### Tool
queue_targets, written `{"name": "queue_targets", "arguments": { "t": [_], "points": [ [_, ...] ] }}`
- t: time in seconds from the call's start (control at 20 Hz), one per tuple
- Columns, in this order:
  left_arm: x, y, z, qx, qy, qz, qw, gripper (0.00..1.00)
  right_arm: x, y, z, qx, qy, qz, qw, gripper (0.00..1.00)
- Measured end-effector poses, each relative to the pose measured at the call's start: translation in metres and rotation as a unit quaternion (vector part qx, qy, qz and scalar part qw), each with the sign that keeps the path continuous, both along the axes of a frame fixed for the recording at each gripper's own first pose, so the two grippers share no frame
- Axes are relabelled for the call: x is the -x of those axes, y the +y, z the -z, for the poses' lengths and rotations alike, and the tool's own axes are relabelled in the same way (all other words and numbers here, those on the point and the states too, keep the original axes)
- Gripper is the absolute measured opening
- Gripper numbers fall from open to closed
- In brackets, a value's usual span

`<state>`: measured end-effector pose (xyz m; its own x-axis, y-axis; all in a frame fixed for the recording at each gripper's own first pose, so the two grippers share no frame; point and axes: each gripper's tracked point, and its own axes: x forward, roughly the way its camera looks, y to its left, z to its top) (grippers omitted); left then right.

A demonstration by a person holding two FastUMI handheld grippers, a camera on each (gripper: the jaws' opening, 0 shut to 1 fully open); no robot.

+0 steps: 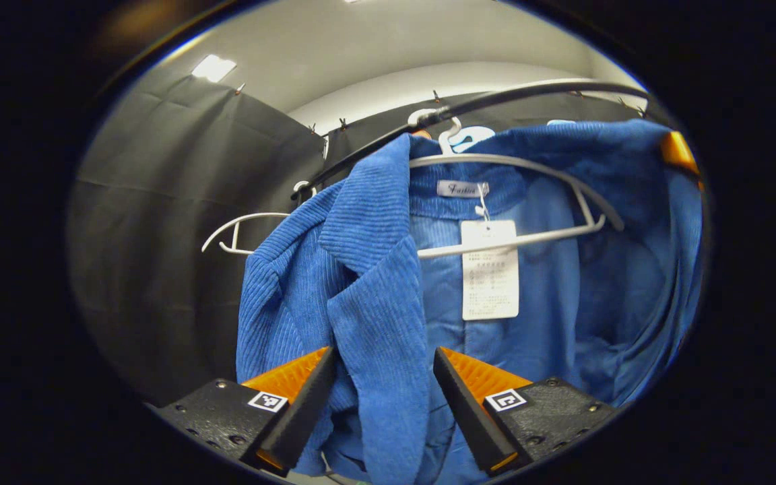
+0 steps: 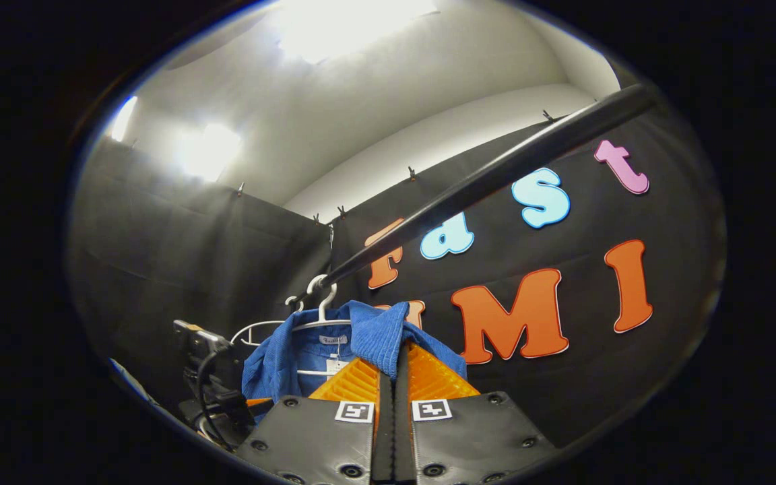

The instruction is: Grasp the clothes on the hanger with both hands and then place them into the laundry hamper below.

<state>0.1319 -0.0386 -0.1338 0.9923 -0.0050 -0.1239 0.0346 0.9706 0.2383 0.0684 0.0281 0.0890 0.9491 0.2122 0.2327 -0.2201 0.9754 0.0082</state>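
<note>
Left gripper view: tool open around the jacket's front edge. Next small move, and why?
Probably close the left tool on the blue jacket: its fingers straddle the front panel without pressing it, while the right tool looks already shut on the jacket's shoulder, so the two-handed grasp lacks only this side.

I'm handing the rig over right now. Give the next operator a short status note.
Left gripper: open, fingers either side of the blue jacket's front lapel, not closed on it.
Right gripper: shut on the jacket's far shoulder.
Jacket hangs on the white hanger on the black rail; a second white hanger hangs bare beside it.
Done: right grasp.
Left: close left gripper, lift the jacket off, lower it into the hamper.
</note>
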Motion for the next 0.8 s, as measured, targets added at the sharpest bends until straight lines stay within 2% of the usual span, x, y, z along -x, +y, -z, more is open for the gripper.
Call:
{"name": "queue_targets", "arguments": {
  "t": [0.1,0.15,0.3,0.45,0.65,0.8],
  "points": [
    [-0.002,0.011,0.000,-0.031,0.000,0.002,1.000,0.35,-0.004,-0.004,0.004,0.003,0.003,0.007,1.000,0.07],
    [-0.001,0.008,-0.001,-0.035,0.012,0.024,0.999,0.07,-0.004,-0.006,0.006,0.006,0.002,0.011,1.000,0.07],
    [0.013,0.027,-0.041,-0.030,-0.001,0.019,0.999,0.05,-0.011,-0.015,0.009,0.018,-0.004,0.032,0.999,0.07],
    [0.010,0.061,-0.087,-0.046,-0.012,-0.015,0.999,0.05,-0.021,-0.014,0.015,0.016,-0.007,0.046,0.999,0.07],
    [-0.016,0.107,-0.162,-0.059,-0.060,-0.061,0.995,0.03,-0.031,-0.014,0.019,0.003,-0.013,0.059,0.998,0.07],
    [-0.041,0.133,-0.202,-0.060,-0.079,-0.074,0.992,0.04,-0.039,-0.013,0.023,-0.010,-0.011,0.059,0.998,0.07]
  ]
}}
